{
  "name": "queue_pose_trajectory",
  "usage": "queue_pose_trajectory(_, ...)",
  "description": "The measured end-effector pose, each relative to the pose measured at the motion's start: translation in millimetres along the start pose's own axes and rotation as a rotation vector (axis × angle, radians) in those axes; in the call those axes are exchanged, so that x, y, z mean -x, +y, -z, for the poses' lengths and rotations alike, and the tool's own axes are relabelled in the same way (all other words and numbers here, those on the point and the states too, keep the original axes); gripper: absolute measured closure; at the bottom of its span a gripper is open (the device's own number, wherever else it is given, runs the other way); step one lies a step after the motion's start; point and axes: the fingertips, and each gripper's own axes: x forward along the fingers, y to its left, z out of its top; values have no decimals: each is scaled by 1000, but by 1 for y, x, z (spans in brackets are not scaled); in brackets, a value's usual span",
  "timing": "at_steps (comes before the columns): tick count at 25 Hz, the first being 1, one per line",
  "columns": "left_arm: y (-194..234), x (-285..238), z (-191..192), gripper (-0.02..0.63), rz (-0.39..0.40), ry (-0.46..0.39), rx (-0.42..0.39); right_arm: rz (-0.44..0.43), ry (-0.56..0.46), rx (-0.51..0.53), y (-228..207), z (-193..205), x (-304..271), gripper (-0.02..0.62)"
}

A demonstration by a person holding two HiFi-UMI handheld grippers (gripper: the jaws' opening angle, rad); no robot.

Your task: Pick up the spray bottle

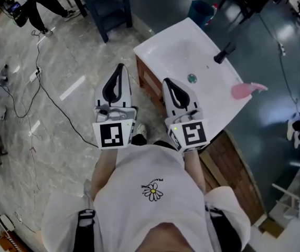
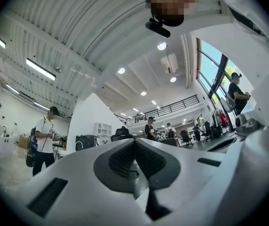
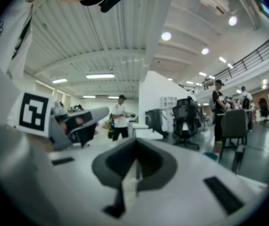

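Observation:
The pink spray bottle [image 1: 246, 90] lies on the right rim of a white sink [image 1: 163, 42], past the black faucet [image 1: 224, 52]. Both grippers are held out in front of the person, short of the sink's near side. My left gripper [image 1: 120, 67] hangs over the floor to the left of the sink's wooden cabinet, its jaws closed with nothing in them [image 2: 135, 143]. My right gripper [image 1: 166, 82] sits at the sink's near edge, also shut and empty [image 3: 135, 146]. The bottle is far to the right of both. The left gripper [image 3: 76, 121] shows in the right gripper view.
The sink stands on a wooden cabinet [image 1: 149, 83]. A dark blue table [image 1: 106, 7] and a blue bin [image 1: 198, 9] stand beyond. Cables [image 1: 45, 93] trail over the marble floor at left. A person [image 1: 30, 1] stands at the top left, and others with office chairs [image 3: 186, 119] fill the room.

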Motion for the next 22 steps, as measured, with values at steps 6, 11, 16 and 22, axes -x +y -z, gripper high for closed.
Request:
queue_pose_trajectory(6,-11,-54,17,588,32,4,6,84,32,-49,-52,10,-21,566)
queue_pose_trajectory(11,-23,-84,36,588,11,20,19,93,21,-34,-88,12,-44,566)
queue_pose_trajectory(16,-27,-97,34,588,-3,14,14,77,20,1,-97,7,-54,566)
queue_pose_trajectory(22,-25,-105,35,588,2,17,-2,82,2,-13,-97,0,-61,566)
